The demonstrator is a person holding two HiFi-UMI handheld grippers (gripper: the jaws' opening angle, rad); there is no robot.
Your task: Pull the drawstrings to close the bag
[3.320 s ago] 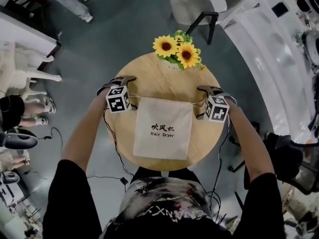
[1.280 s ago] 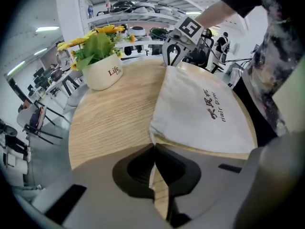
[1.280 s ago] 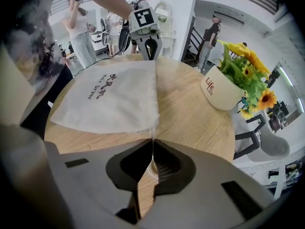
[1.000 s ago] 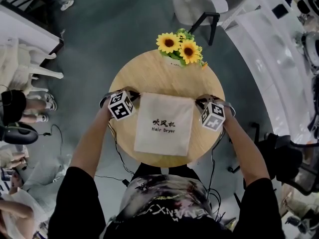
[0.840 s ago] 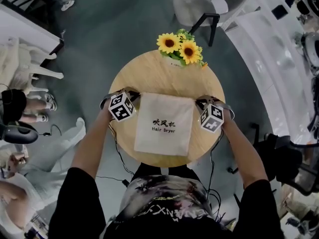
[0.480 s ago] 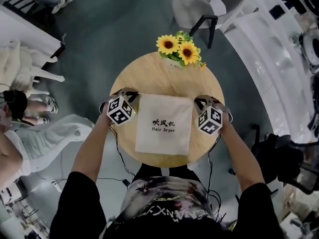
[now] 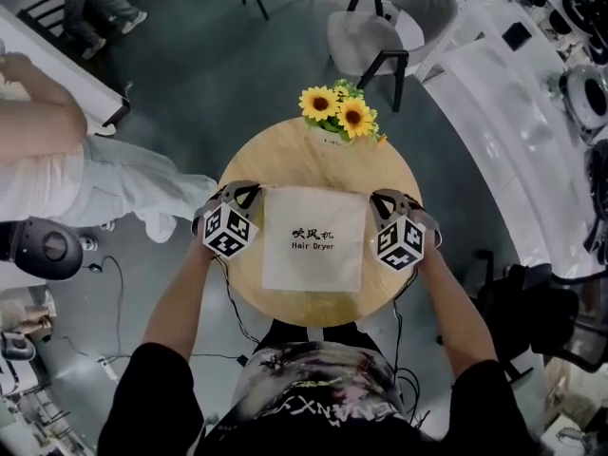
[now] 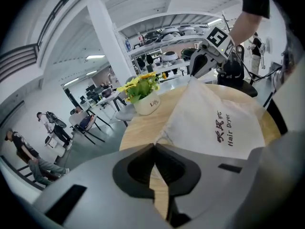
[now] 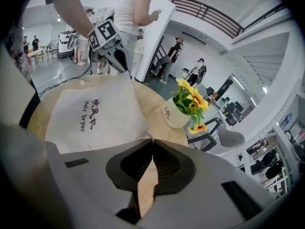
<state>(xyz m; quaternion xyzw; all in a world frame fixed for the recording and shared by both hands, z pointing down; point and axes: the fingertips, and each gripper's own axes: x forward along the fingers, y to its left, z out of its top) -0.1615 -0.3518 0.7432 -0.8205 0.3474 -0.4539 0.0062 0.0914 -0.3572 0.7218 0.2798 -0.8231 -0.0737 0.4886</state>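
Your left tool (image 7: pixel 250 194) is clenched on the top corner of the bag (image 7: pixel 313 240) at about 10 o'clock from the bag's middle. Your right tool (image 7: pixel 378 199) is clenched on the opposite top corner at about 2 o'clock. In each tool's own view the jaws meet at the tips right where the corner of the cloth comes in. You cannot tell there whether the pads pinch the cord or only the cloth.

The bag is white, printed "Hair Dryer", and sits in the middle of the round wooden surface (image 7: pixel 285 155). Its top edge is stretched between your two tools and raised off the wood. Its lower part rests flat toward 6 o'clock, near your body.

A white pot (image 8: pixel 146 104) of sunflowers (image 7: pixel 339 114) stands at the 12 o'clock edge of the surface, apart from the bag. A grey chair (image 7: pixel 380 31) stands on the floor beyond it at about 1 o'clock. A person in light clothes (image 7: pixel 95 174) is at 9 o'clock, off the surface.
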